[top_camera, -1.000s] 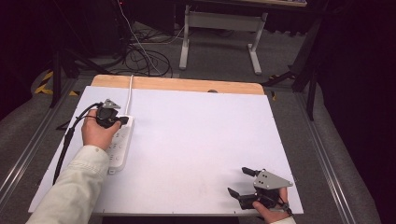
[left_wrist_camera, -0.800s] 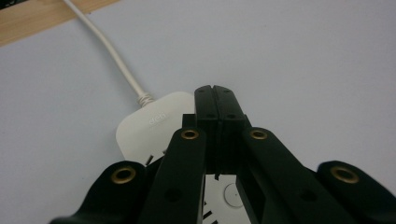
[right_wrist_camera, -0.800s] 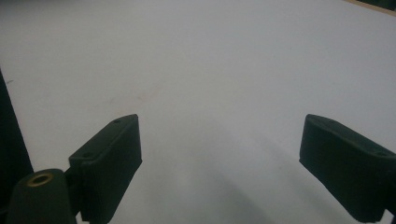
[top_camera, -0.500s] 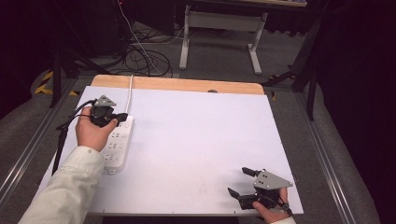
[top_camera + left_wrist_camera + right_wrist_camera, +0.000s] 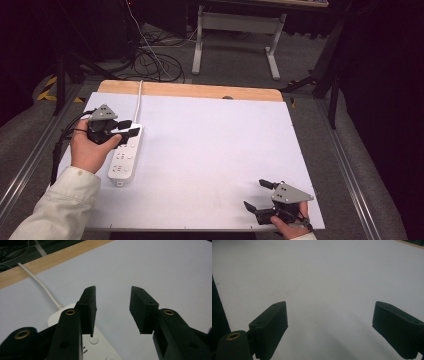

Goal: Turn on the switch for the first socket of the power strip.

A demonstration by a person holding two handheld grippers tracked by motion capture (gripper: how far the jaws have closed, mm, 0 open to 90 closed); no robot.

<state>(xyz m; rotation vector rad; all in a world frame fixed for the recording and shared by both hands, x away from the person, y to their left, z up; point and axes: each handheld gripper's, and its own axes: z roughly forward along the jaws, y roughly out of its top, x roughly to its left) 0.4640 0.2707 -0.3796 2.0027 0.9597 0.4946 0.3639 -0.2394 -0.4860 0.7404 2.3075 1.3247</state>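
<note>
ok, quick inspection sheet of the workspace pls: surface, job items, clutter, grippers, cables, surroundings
Surface: white sheet over a wooden table.
Job's things: white power strip flat at the sheet's left side.
Clutter: nothing seen.
Grippers: left gripper open, above the strip's far end; right gripper open, near right corner, holding nothing.
Cables: strip's white cord runs off the far edge; black cable trails from the left gripper.
Surroundings: grey floor, cable tangle, grey stand behind.
</note>
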